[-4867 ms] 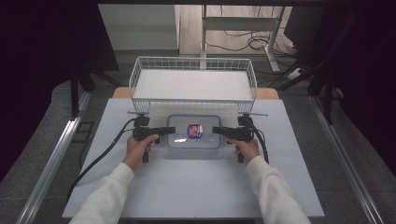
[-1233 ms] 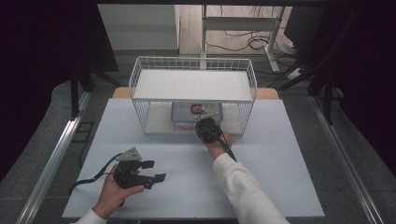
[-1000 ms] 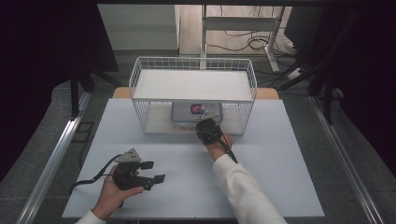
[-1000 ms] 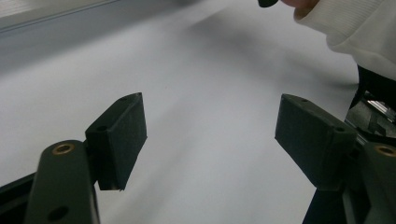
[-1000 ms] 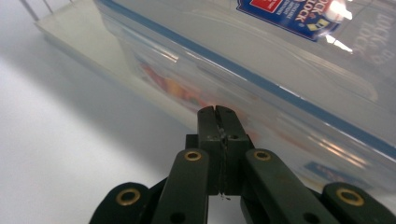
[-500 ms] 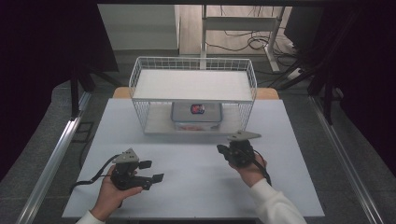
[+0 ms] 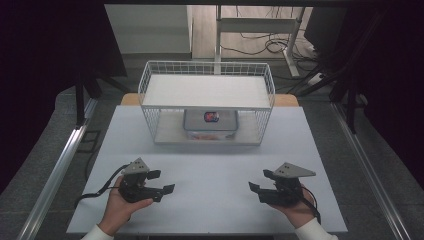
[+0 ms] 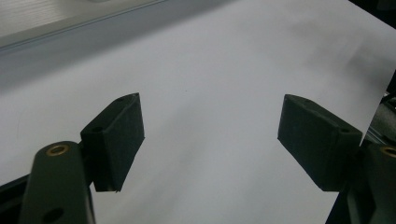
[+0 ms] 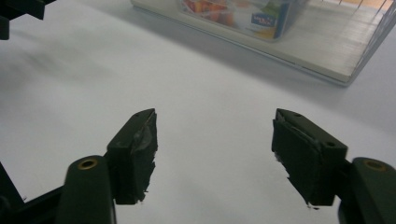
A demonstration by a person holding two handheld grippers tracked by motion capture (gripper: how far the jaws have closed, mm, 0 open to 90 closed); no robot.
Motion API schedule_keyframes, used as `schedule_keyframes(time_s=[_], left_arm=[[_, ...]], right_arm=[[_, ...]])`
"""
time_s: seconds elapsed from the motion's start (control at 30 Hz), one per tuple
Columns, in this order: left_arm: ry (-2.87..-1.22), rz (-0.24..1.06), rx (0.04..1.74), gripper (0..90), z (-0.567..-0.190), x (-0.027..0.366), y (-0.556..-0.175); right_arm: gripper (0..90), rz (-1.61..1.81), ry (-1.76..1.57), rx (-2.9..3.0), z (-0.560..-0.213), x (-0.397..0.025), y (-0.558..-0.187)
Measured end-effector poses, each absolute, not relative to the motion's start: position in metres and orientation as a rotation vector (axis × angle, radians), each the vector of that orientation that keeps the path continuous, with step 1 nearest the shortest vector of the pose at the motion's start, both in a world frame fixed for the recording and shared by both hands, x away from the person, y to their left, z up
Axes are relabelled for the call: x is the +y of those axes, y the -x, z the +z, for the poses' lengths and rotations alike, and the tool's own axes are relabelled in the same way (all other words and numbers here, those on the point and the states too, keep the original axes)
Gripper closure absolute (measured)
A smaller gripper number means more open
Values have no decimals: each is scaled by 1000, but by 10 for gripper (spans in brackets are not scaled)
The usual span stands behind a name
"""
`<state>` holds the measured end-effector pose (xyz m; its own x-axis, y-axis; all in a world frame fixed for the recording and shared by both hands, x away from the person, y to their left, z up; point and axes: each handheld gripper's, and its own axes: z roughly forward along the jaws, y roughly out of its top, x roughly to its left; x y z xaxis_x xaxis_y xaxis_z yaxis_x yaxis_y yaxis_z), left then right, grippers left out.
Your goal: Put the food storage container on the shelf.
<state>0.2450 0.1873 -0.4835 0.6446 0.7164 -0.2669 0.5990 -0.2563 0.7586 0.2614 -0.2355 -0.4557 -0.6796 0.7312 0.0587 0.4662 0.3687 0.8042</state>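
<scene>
I see left gripper (image 7: 161,183) lower left, jaws wide, empty | right gripper (image 7: 260,181) lower right, jaws wide, empty | clear food container (image 7: 210,125) upper centre on wire rack (image 7: 207,91) lower shelf, well apart from my fingers (image 9: 135,140) | white table (image 7: 210,170).

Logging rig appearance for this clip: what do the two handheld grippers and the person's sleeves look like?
Both grippers are black. The left gripper and right gripper each carry a grey three-cornered plate on top and trail a black cable. Their jaws end in dark rectangular pads, worn-looking on the right gripper, mounted with brass-coloured rivets. White sleeves show at the wrists.
</scene>
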Motion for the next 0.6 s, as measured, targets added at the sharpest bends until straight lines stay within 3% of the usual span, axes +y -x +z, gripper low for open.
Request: schedule_keyframes(time_s=[0.6], left_arm=[[-1955,159,1033,215,-483,187,-249]], right_arm=[[235,1220,-1068,2314,-456,-241,-262]])
